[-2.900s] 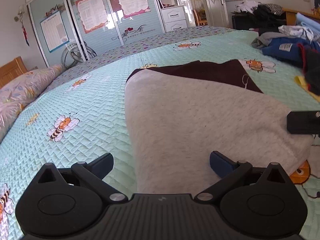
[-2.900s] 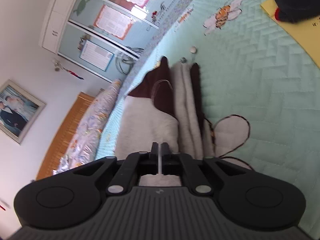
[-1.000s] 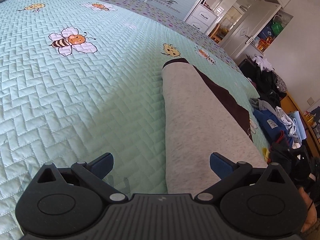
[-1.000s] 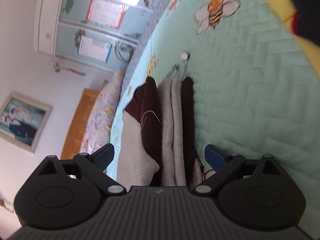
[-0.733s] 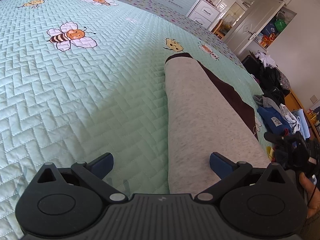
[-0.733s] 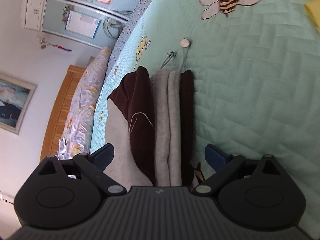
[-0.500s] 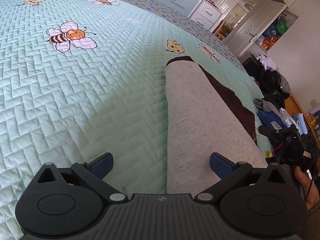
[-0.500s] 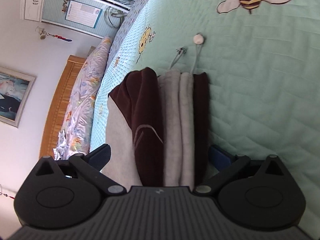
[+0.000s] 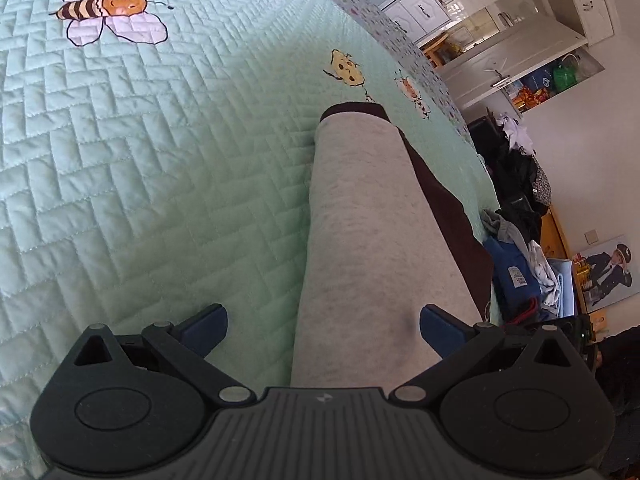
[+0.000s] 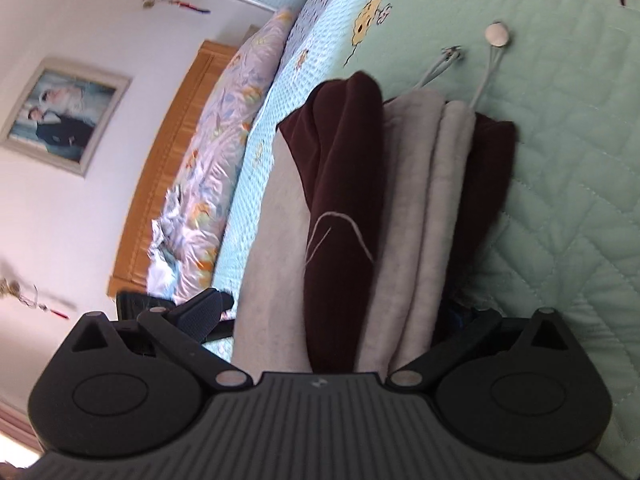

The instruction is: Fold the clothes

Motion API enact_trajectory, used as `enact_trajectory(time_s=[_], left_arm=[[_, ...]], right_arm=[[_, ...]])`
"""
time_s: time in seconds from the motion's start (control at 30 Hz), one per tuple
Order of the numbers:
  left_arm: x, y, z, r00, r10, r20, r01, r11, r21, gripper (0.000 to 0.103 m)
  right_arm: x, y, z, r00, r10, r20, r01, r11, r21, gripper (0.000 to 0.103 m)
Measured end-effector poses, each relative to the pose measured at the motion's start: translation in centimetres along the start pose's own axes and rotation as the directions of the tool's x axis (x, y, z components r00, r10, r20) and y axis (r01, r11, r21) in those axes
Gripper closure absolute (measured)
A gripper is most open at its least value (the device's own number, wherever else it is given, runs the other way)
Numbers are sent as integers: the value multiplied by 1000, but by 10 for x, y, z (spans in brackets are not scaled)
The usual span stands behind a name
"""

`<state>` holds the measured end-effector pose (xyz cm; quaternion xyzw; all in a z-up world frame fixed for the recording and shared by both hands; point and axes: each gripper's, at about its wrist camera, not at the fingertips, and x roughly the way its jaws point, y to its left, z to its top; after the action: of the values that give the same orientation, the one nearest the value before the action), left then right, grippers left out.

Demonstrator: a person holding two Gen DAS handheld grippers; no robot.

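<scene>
A grey and dark-brown garment (image 9: 372,216) lies folded into a long narrow strip on the mint quilted bed (image 9: 140,168). The left claw (image 9: 322,326) hangs over its near end with both fingers spread wide, one above the quilt and one above the grey cloth, pinching nothing. The right claw (image 10: 340,316) faces the strip's other end, where brown and grey layers (image 10: 400,200) stack side by side; its fingers also stand fully apart, straddling the stack, though the far fingertip is dark and blurred. Two drawstring ends (image 10: 496,34) trail onto the quilt. A heap of clothes (image 9: 516,264) sits beyond the strip.
</scene>
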<state>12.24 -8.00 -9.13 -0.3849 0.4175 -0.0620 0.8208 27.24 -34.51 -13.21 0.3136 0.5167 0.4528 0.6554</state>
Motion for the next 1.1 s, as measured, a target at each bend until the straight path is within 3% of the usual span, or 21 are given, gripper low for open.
enact_trajectory(time_s=[0.17, 0.27, 0.37, 0.47, 0.53, 0.6, 0.67, 0.73, 0.8, 0.9, 1.0, 1.1], left_arm=[[15, 0, 12, 999, -41, -24, 40, 998, -39, 1], [28, 2, 19, 994, -102, -44, 98, 991, -91, 0], [43, 5, 24, 981, -186, -61, 174, 972, -157, 1], [57, 8, 24, 965, -257, -59, 240, 947, -215, 0], [66, 4, 22, 965, -256, -62, 238, 949, -206, 0], [74, -5, 23, 965, -247, -85, 229, 957, -177, 0], [80, -13, 23, 966, -237, -108, 220, 964, -147, 1], [85, -21, 23, 969, -217, -122, 204, 973, -108, 1], [88, -37, 19, 980, -149, -129, 151, 989, 6, 5], [91, -55, 12, 990, -84, -114, 97, 988, 116, 7], [91, -50, 11, 991, -98, -87, 106, 991, 83, 15], [85, -33, 10, 987, -137, -81, 139, 990, 24, 30]], right_arm=[[5, 10, -1, 996, -87, 17, 87, 996, 0, 0], [4, 5, -4, 997, -73, 27, 74, 997, -21, 0], [3, -1, -8, 997, -66, 32, 67, 996, -53, 0], [4, -3, -10, 996, -84, 42, 87, 993, -75, 7], [2, -6, -10, 994, -90, 58, 94, 993, -66, 15], [1, -12, -10, 993, -94, 73, 97, 994, -43, 33], [0, -18, -10, 993, -86, 84, 88, 996, -14, 41], [3, -18, -11, 991, -94, 94, 95, 995, -16, 43], [4, -12, -13, 986, -128, 103, 132, 991, -33, 44], [8, 2, -18, 971, -202, 125, 214, 973, -89, 46], [10, 22, -27, 942, -289, 170, 317, 933, -172, 48], [10, 32, -35, 922, -318, 221, 361, 912, -195, 50]])
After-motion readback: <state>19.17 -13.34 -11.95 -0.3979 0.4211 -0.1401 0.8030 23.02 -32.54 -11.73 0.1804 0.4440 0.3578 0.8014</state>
